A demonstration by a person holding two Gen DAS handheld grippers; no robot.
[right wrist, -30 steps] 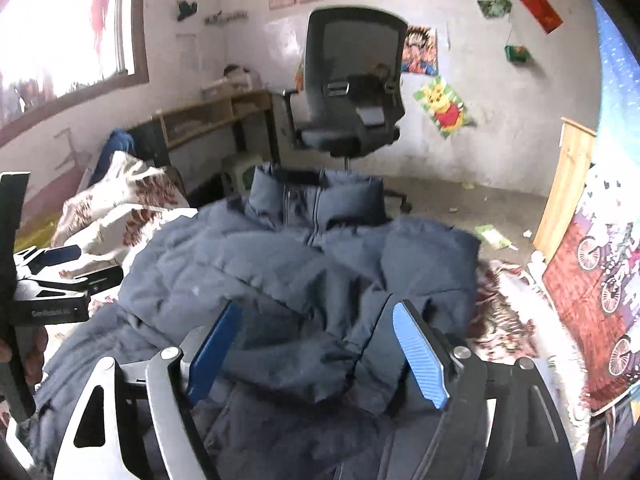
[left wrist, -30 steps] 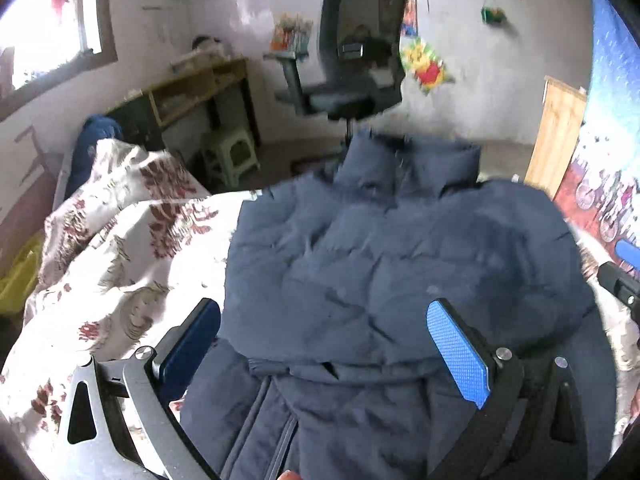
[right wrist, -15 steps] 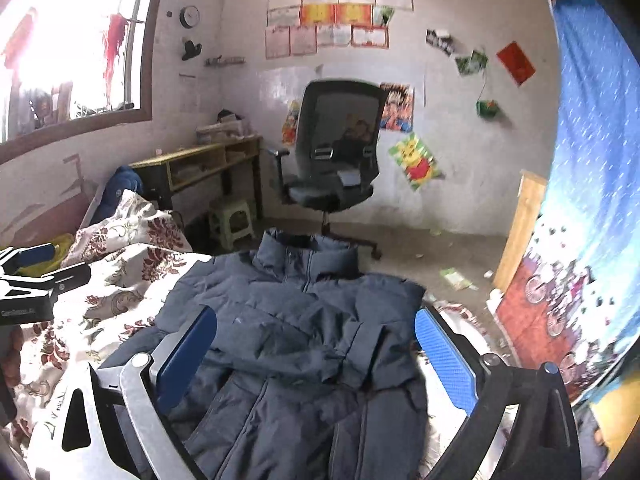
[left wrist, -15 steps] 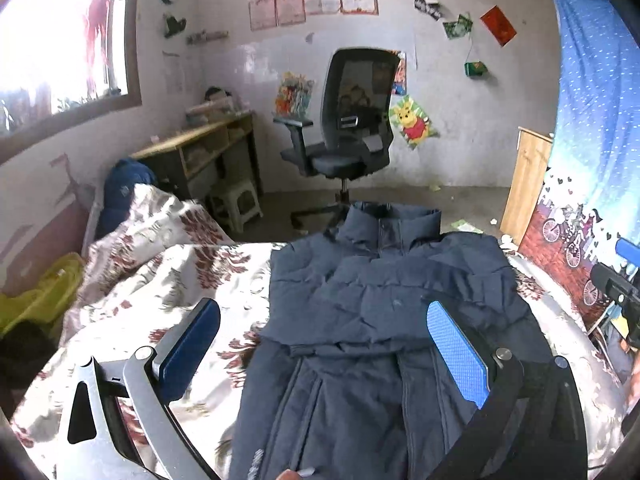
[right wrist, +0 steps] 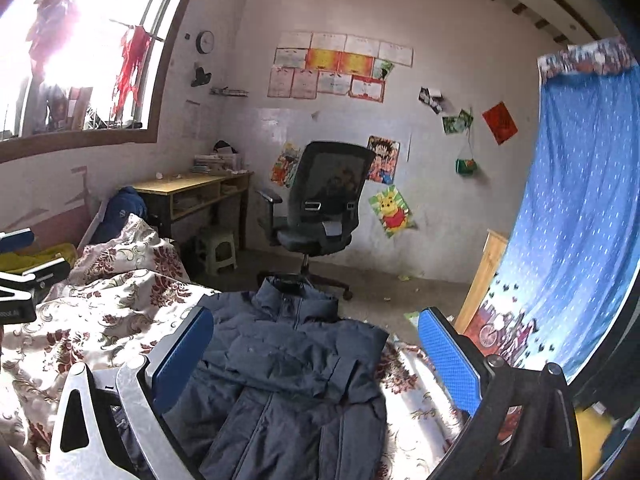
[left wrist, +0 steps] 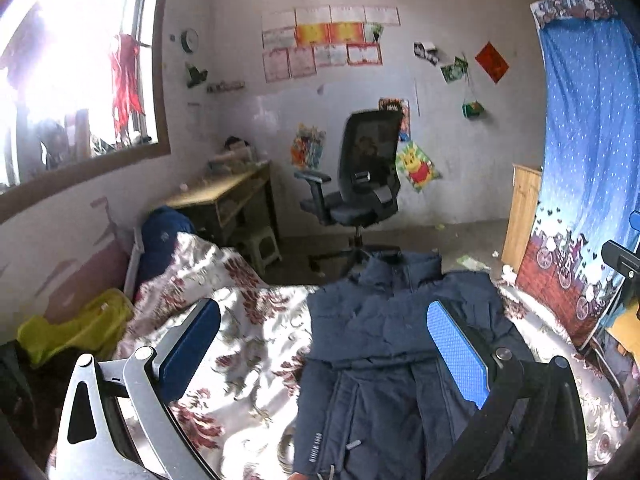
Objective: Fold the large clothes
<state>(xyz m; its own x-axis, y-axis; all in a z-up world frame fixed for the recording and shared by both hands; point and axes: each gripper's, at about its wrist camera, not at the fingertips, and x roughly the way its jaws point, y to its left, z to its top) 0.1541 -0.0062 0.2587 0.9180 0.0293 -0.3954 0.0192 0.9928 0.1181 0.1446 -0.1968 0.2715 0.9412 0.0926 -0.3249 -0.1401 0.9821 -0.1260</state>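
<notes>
**Jacket half-folded on the bed, both grippers empty above it**

The bed (left wrist: 248,344), covered in a white quilt with dark red flowers, fills the near part of both views. On it lies the navy padded jacket (left wrist: 400,344), collar toward the far edge of the bed and hem toward the camera. Its upper part looks doubled over the body, with a sleeve laid across the chest, so a first fold appears done and the garment is still long from collar to hem.

The left gripper (left wrist: 324,356) hangs above the quilt and the jacket's left side, jaws wide with nothing between them. The right gripper (right wrist: 316,364) is over the jacket's middle, its jaws opening to full spread; no cloth is pinched between the pads.

To do the next fold well, I judge both grippers should come down on the near hem corners together, bite through all layers of the thick padding, and carry the hem evenly toward the collar so the laid-over sleeve is not dragged out. Puffy fabric may spring back, so pressing the crease flat would help.

The hem itself is cut off by the lower frame edge in both views, and the gripper bodies hide parts of the jacket's sides. Where the second sleeve lies cannot be made out.
</notes>
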